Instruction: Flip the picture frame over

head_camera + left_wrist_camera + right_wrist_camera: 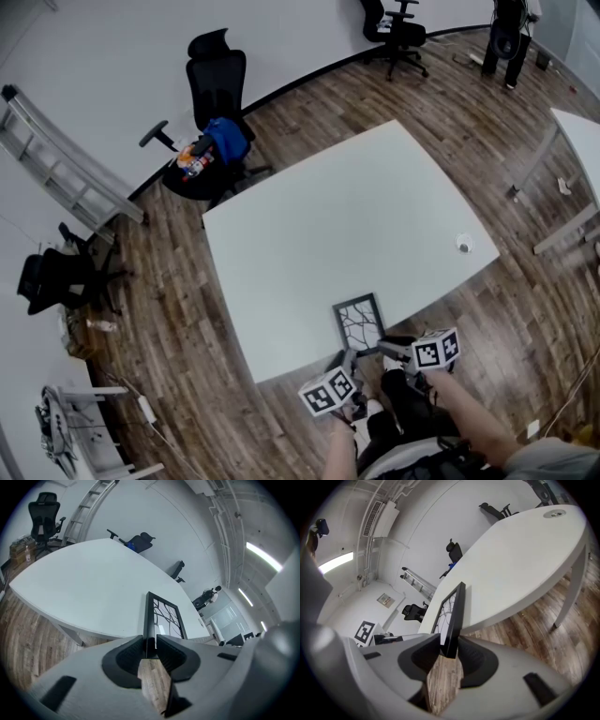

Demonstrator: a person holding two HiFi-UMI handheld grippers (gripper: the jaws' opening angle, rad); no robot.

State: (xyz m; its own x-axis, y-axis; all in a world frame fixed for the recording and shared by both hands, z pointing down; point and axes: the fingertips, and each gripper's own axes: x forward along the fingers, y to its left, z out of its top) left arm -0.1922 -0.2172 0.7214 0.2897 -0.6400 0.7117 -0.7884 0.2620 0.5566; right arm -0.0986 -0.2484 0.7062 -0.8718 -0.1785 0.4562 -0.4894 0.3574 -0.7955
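The left tool (150, 649) pinches the near edge of the picture frame (166, 618), which lies picture-side up at the worktop's (84, 588) near rim, overhanging so jaws can reach beneath; the right tool (450, 652) straddles its other near corner, jaws spread, apparently loose, probably ready to re-grip for the turn

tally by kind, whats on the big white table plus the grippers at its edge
picture frame: 1
small round fitting: 1
grippers: 2 (left gripper, right gripper)
total: 4
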